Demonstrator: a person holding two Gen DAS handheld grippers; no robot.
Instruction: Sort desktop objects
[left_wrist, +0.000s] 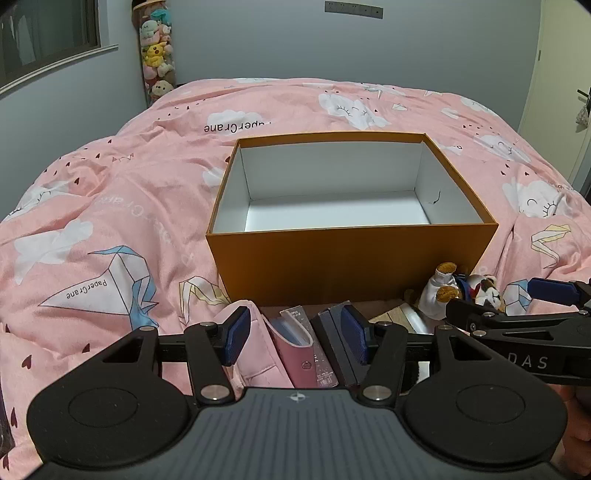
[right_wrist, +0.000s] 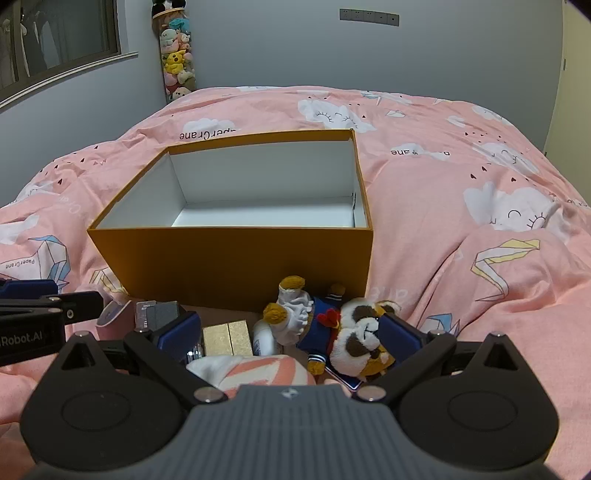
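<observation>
An orange box (left_wrist: 351, 266), white inside and holding nothing, sits on the pink bed (left_wrist: 110, 206) near its front edge. Just before it lie a plush dog (right_wrist: 354, 332), gold blocks (right_wrist: 227, 338) and a pink case (left_wrist: 295, 350). The left claw (left_wrist: 295, 334) gapes around the case without touching; the right claw (right_wrist: 291, 332) stands wide open over the plush dog.

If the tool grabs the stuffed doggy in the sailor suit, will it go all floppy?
Probably yes. The plush dog looks soft and stuffed, so its legs and head would likely dangle. It should be light for its size, and its fuzzy fabric probably won't slip. It lies sprawled among other things in front of the orange box, so a push would likely slide it, not roll it.
</observation>
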